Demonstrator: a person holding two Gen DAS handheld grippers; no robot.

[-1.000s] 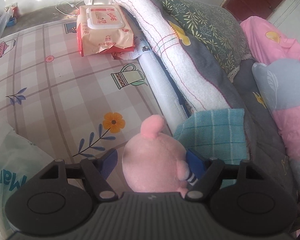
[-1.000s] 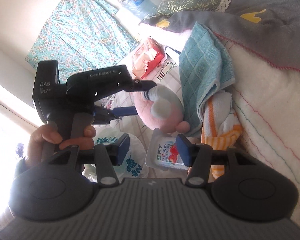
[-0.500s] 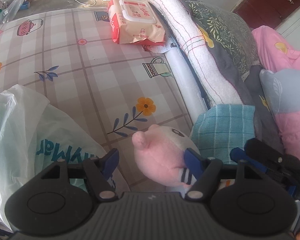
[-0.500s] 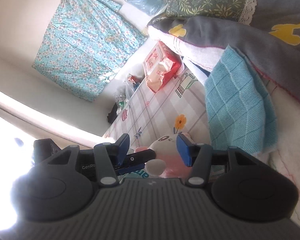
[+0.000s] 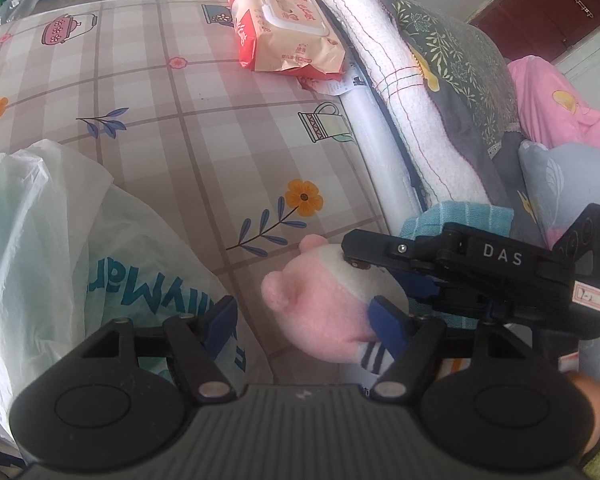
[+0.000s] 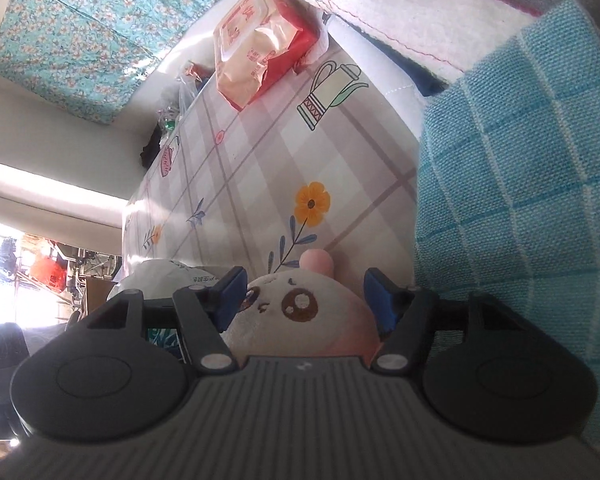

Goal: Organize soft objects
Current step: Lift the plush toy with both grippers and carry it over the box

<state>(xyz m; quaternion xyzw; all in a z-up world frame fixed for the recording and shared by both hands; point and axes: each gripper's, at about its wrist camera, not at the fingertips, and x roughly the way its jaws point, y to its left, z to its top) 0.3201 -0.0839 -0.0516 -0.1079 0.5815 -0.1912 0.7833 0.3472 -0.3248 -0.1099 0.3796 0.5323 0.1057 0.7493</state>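
Right wrist view is showing the right gripper [image 6: 306, 298] opening its jaws around the pink plush toy [image 6: 300, 316], which is lying on the checked cloth [image 6: 260, 140] beside the blue towel [image 6: 520, 180]. The left gripper [image 5: 306, 326] is standing apart, one pad touching the toy. Centring the plush before squeezing, I judge, is guarding against it slipping sideways.

Plush toy [image 6: 300, 320] lower body hidden behind right tongs [image 6: 304, 300]; plastic bag [image 5: 40, 260] cut off left.

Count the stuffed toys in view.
1: the pink plush toy on the checked cloth, between the right claw's opening fingers. Others may be hidden.
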